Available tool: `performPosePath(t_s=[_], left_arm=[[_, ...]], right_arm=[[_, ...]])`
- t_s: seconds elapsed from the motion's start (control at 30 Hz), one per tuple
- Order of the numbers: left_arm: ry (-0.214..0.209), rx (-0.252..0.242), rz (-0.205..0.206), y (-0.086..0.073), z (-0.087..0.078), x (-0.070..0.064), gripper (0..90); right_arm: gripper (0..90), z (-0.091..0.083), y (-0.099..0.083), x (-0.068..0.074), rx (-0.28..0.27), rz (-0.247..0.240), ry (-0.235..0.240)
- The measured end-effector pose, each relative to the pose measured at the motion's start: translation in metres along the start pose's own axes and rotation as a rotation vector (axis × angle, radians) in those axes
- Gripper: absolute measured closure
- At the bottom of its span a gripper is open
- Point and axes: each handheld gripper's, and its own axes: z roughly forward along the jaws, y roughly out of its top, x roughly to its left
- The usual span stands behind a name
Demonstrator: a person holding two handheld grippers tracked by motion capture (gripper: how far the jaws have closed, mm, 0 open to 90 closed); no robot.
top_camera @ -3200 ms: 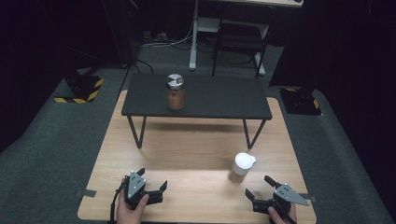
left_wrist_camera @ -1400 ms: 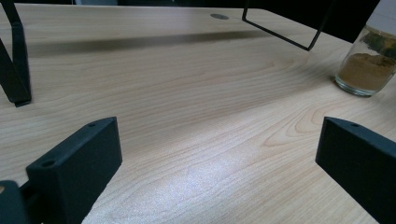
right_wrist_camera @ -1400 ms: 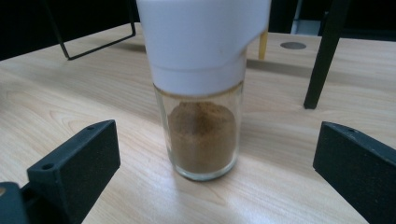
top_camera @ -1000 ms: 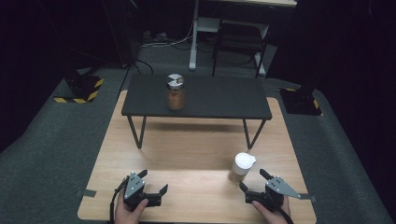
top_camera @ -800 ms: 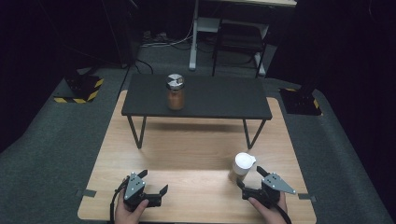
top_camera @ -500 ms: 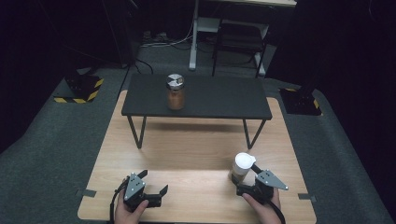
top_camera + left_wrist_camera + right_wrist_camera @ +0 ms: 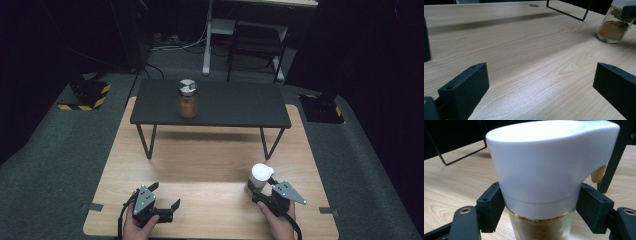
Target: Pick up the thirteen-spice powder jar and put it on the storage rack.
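Straddling the white-lidded spice jar point(image 7: 544, 185) at the table's near right, my right gripper point(image 7: 264, 192) has jaws beside the glass, apparently not yet clamped. Left gripper point(image 7: 162, 210) rests spread, near left. Lifting remains.

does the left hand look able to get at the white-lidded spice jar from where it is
Probably yes. The left tongs stand open, and bare wooden tabletop lies between them and the white-lidded spice jar. But the right tongs already flank the jar, jaws either side of its lid, leaving little room.
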Motion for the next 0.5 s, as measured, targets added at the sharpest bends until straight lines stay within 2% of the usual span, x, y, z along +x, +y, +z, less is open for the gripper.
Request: performPosePath(t_s=[0.23,0.5], left_arm=[[-0.001,0.000,-0.001,0.0000,0.0000,0.0002,0.6],[-0.003,0.000,-0.005,0.0000,0.0000,0.0010,0.6]], right_arm=[[28.2,0.0017,0.0022,0.0022,-0.007,0.021,-0.005],[30.0,0.0019,0.0083,0.0043,0.011,0.008,-0.016]])
